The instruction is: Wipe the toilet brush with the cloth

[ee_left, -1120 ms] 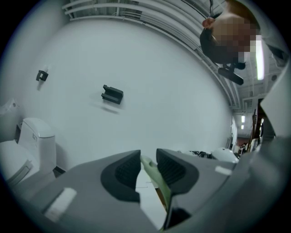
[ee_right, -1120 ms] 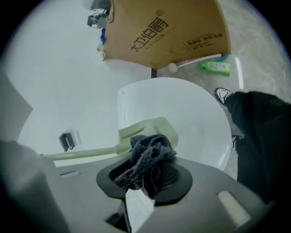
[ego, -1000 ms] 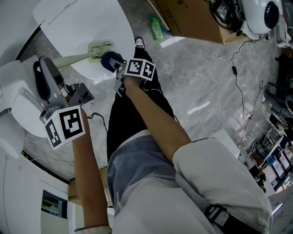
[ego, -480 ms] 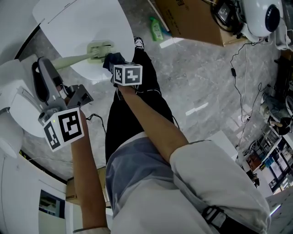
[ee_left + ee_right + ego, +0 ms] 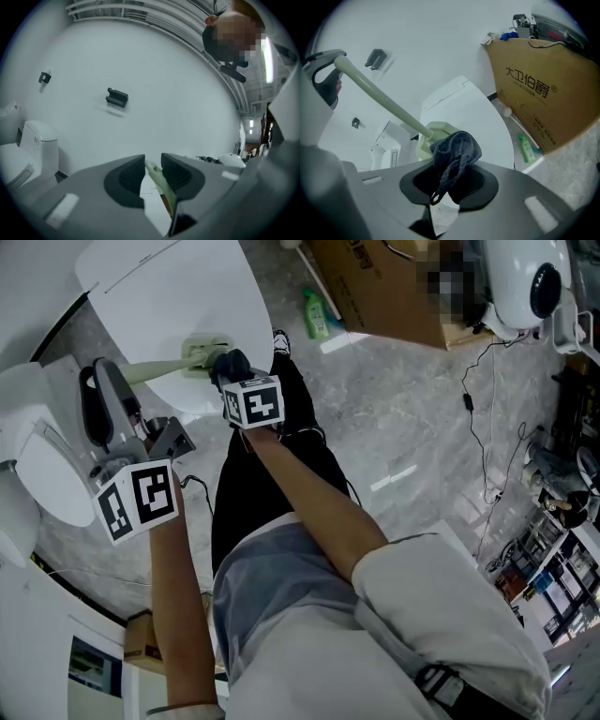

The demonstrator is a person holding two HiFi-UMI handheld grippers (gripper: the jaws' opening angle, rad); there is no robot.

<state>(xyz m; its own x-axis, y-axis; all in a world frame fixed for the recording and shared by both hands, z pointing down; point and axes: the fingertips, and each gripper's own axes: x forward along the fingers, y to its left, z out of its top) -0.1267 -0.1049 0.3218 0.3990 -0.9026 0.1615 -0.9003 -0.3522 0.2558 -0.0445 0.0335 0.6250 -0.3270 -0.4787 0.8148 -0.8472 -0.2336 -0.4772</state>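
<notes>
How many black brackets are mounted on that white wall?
2. One black bracket is near the middle of the white wall. The second black bracket is further left, above the toilet. More may lie out of view.

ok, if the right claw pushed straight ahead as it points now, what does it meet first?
The toilet brush head, just beyond the cloth pinched in the right claw. Cloth looks at or nearly on it; depth unclear.

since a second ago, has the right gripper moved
Yes. In the head view the right gripper has shifted left, away from the green bottle on the floor, bringing the cloth up to the head of the toilet brush.
</notes>
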